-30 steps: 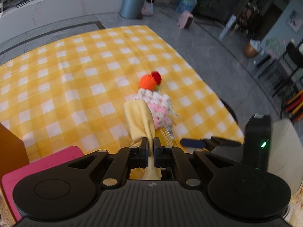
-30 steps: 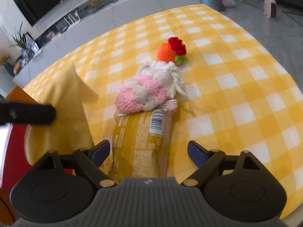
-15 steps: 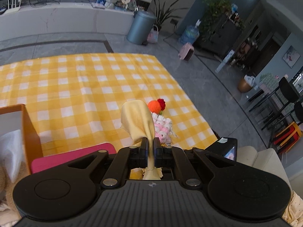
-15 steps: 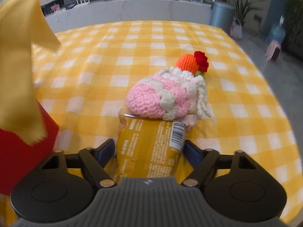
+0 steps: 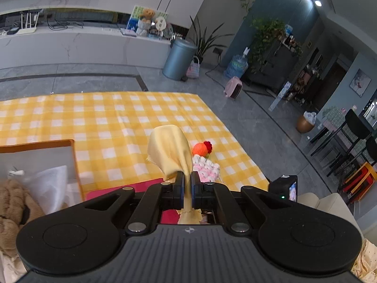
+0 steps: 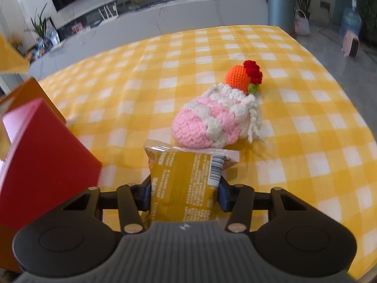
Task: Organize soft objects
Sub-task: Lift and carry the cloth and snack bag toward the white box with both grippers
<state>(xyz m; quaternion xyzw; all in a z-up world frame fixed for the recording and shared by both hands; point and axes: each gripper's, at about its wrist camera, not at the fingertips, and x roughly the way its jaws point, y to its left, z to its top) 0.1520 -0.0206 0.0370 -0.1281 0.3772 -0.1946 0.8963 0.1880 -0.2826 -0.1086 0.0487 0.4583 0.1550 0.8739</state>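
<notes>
At the far left we have an orange box (image 5: 70, 160) standing open on the desk (image 5: 106, 118), and in it a brown plush toy (image 5: 11, 207) lies against something white, perhaps a cloth or a bag, though that edge of the left view is too warped for us to be sure. Just beside the box lies a flat red lid or board (image 6: 42, 160). Our left tool (image 5: 187, 186) is clamped tight on a yellow cloth (image 5: 169, 148), pinched by one edge so the rest bunches out ahead of the tips, clear of the desk; we judge it is held high like this to carry it over the box wall and drop it in with the other soft things. Further right, our right tool (image 6: 183, 192) is closing its jaws on a yellow snack packet (image 6: 186, 181), gripped across its width near the sealed end, with the pads already against both sides. Beyond the packet, a pink and white crocheted pouch (image 6: 212, 125) touches its far end, and an orange crocheted ball (image 6: 238, 76) with a red flower sits against the pouch, both waiting on the desk.
</notes>
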